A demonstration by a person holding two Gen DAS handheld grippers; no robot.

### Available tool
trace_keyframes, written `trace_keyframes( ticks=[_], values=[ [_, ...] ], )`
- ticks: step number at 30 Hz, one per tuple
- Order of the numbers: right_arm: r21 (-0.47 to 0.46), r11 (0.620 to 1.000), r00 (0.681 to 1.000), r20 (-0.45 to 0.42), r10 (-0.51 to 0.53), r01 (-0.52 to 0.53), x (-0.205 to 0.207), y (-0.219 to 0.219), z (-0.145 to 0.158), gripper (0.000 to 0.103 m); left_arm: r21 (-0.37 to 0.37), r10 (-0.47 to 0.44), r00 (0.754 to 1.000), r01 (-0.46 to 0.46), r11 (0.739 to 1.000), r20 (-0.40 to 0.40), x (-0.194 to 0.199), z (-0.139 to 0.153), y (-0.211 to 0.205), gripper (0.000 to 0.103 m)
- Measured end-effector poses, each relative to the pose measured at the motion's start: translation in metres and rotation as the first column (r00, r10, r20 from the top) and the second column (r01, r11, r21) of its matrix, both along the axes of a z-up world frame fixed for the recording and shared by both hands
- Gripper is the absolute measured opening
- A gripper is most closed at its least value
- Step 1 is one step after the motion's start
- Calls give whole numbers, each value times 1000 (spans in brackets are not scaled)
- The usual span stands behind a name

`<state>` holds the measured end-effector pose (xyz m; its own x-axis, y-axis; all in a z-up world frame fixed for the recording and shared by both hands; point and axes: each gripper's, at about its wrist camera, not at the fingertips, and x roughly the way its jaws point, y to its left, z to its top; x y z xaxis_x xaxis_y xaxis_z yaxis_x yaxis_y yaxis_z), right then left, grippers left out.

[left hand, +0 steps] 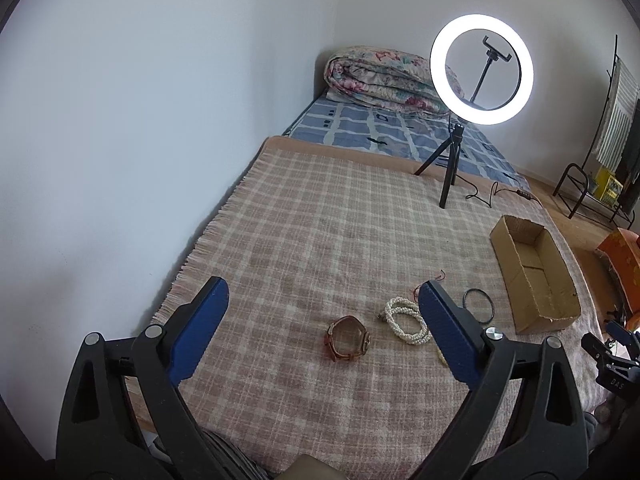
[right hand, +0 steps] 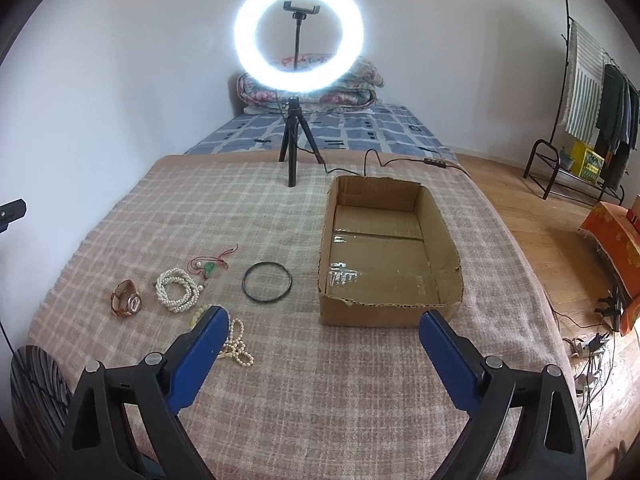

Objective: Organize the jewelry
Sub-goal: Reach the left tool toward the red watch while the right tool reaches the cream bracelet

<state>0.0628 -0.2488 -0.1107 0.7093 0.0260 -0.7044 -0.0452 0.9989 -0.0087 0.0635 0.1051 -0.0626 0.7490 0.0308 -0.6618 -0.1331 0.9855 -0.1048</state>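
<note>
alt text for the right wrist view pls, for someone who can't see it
An open right gripper hangs over a pink plaid blanket, facing an empty brown cardboard box. Left of the box lie a black ring bangle, a coiled white pearl strand and a brown leather watch. A lit ring light on a tripod stands behind.

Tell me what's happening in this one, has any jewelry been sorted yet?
Not yet. The left gripper and right gripper both hover open and empty over the plaid blanket. The watch, white bead bracelet, black bangle, green pendant and cream bead strand lie loose beside the empty cardboard box.
</note>
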Motion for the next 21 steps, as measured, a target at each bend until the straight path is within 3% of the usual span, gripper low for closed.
trace_keyframes(
  ticks=[9,12,17,21],
  values=[
    [18,992,990,-69,127,-126,31,23,-17,81,-97,-15,995,5,995,-104,23,-40,12,79],
    [28,988,985,-87,151,-149,44,29,-23,76,-108,-10,991,-4,994,-130,30,-52,15,79],
    [77,973,964,-138,226,-217,60,39,-34,66,-139,-27,980,0,990,-195,45,-78,14,69],
    [70,954,936,-183,301,-293,71,58,-48,58,-149,-39,970,3,989,-239,54,-98,10,68]
  ],
)
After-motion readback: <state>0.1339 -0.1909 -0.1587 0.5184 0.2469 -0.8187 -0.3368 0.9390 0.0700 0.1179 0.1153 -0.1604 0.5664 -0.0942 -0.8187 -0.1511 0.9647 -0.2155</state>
